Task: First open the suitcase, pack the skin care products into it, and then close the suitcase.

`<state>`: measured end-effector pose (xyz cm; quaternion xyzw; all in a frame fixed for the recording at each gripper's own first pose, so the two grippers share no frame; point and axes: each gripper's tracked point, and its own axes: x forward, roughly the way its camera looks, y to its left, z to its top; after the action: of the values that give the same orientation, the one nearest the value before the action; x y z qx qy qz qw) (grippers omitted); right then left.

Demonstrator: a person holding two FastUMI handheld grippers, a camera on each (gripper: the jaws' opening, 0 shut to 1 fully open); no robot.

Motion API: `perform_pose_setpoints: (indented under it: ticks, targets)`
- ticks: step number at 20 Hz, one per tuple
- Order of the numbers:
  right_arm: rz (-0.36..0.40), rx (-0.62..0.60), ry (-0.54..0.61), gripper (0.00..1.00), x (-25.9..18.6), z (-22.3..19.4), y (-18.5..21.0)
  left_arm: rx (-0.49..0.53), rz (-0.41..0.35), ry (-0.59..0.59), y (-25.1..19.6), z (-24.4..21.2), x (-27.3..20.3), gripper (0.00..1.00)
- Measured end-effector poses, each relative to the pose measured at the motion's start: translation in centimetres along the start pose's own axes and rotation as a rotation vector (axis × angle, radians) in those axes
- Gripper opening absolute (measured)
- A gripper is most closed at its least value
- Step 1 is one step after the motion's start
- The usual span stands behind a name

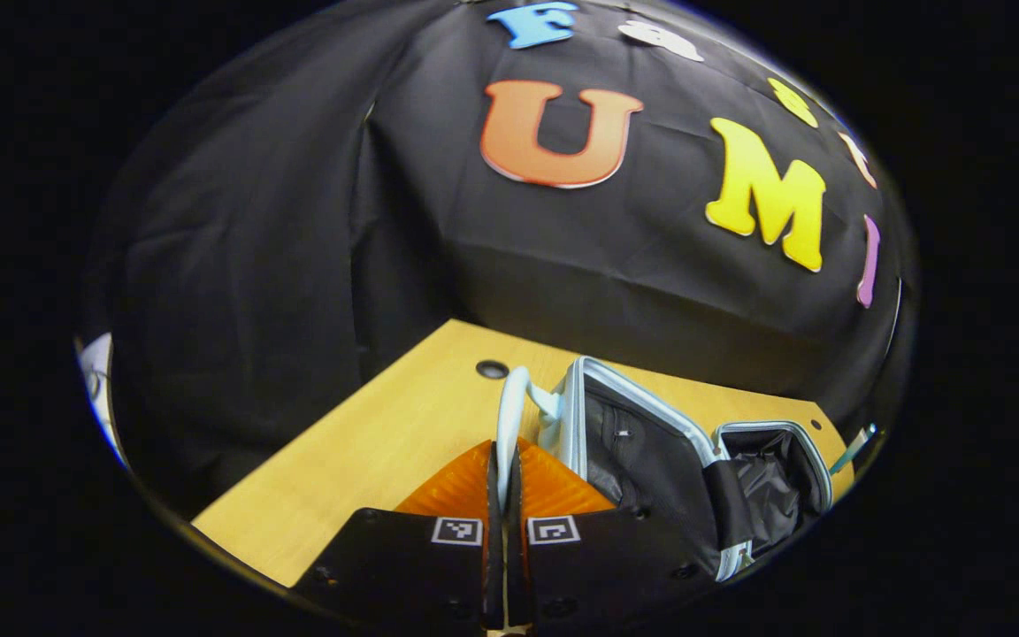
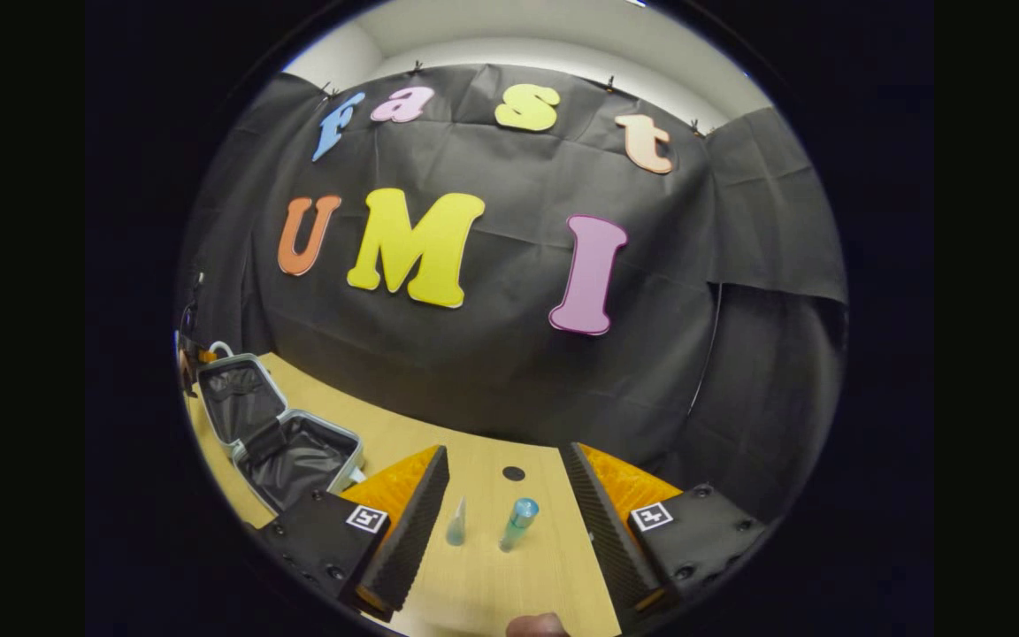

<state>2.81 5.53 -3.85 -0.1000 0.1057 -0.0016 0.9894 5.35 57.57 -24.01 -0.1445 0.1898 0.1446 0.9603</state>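
The small pale-blue suitcase (image 1: pixel 651 433) lies open on the wooden table (image 1: pixel 386 433), its two black-lined halves spread apart. My left gripper (image 1: pixel 502 482) is shut on the white handle (image 1: pixel 509 402) at the edge of the nearer half. In the right gripper view the open suitcase (image 2: pixel 275 438) sits at the far left. My right gripper (image 2: pixel 509 522) is open and low over the table. Two skin care products stand between its fingers without touching them: a small clear tube (image 2: pixel 456 524) and a teal bottle (image 2: pixel 518 522).
The black cloth wall runs close behind the table (image 2: pixel 483 584). A round cable hole (image 2: pixel 514 473) lies just beyond the two products, and the cable hole (image 1: pixel 492 369) also shows behind the handle. A fingertip (image 2: pixel 534 626) shows at the bottom edge.
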Motion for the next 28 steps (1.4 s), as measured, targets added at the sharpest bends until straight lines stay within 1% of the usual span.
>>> perform_pose_setpoints:
  ticks: [3,4,5,6,7,8,9,10,11,12,13,14,15,16,17,19,20,21,23,26,27,28]
  targets:
    - [0.000,-0.011,0.018,0.81,0.2,-0.3,0.7,-0.093,0.010,0.077,2.6,-3.6,0.2,0.10]
    - [-0.002,-0.013,0.021,0.81,0.3,-0.2,0.9,-0.104,0.014,0.096,3.0,-4.5,0.6,0.10]
    - [0.000,-0.014,0.021,0.81,0.3,-0.2,1.1,-0.112,0.018,0.114,3.1,-5.4,0.9,0.12]
    - [0.003,-0.015,0.020,0.81,0.3,-0.3,1.3,-0.132,0.014,0.098,3.0,-5.3,0.9,0.14]
    - [0.007,-0.017,0.021,0.81,0.4,-0.3,1.5,-0.143,0.020,0.077,3.3,-4.9,0.9,0.20]
    - [0.013,-0.017,0.024,0.81,0.5,-0.5,1.8,-0.138,0.039,0.072,3.5,-4.6,0.7,0.09]
    - [0.018,-0.013,0.027,0.83,0.5,-0.6,2.0,-0.116,0.066,0.068,3.8,-4.5,0.4,0.25]
    - [0.022,-0.007,0.030,0.81,0.6,-0.7,2.1,-0.090,0.086,0.058,3.9,-4.0,-0.1,0.36]
    - [0.027,0.000,0.030,0.81,0.7,-0.8,2.2,-0.066,0.088,0.040,3.3,-3.1,-0.9,0.59]
    - [0.031,0.010,0.029,0.81,0.7,-1.0,2.3,-0.039,0.083,0.013,2.1,-1.9,-1.9,0.77]
    - [0.032,0.017,0.031,0.81,0.7,-1.2,2.3,-0.001,0.086,-0.020,0.8,-0.6,-2.9,0.87]
    - [0.033,0.026,0.033,0.81,0.8,-1.4,2.1,0.043,0.092,-0.057,-0.7,1.1,-4.0,0.90]
    - [0.034,0.039,0.028,0.81,0.9,-1.3,1.9,0.083,0.080,-0.097,-2.8,2.6,-5.0,0.98]
    - [0.032,0.051,0.021,0.83,0.9,-1.2,1.6,0.113,0.074,-0.129,-5.1,3.9,-6.2,0.98]
    - [0.030,0.059,0.011,0.81,0.9,-1.1,1.2,0.139,0.063,-0.156,-7.5,4.8,-7.6,0.98]
    - [0.022,0.075,-0.008,0.81,0.8,-1.4,-0.2,0.142,0.035,-0.214,-13.1,6.6,-10.2,0.98]
    - [0.022,0.087,-0.009,0.81,0.6,-1.7,-0.8,0.138,0.017,-0.223,-16.0,6.6,-11.3,0.98]
    - [0.020,0.097,-0.007,0.83,0.6,-2.3,-1.5,0.140,0.009,-0.227,-18.6,6.1,-12.5,0.98]
    - [0.018,0.115,-0.002,0.81,0.4,-3.3,-3.0,0.157,-0.033,-0.231,-24.6,4.8,-14.0,0.98]
    - [-0.002,0.133,0.010,0.81,0.4,-5.0,-5.9,0.224,-0.096,-0.261,-32.8,3.0,-16.6,0.98]
    - [-0.006,0.145,0.017,0.81,0.4,-5.6,-6.7,0.242,-0.107,-0.267,-35.2,2.3,-17.2,1.00]
    - [-0.009,0.153,0.019,0.83,0.3,-6.0,-7.5,0.256,-0.125,-0.269,-37.7,1.4,-17.8,0.98]
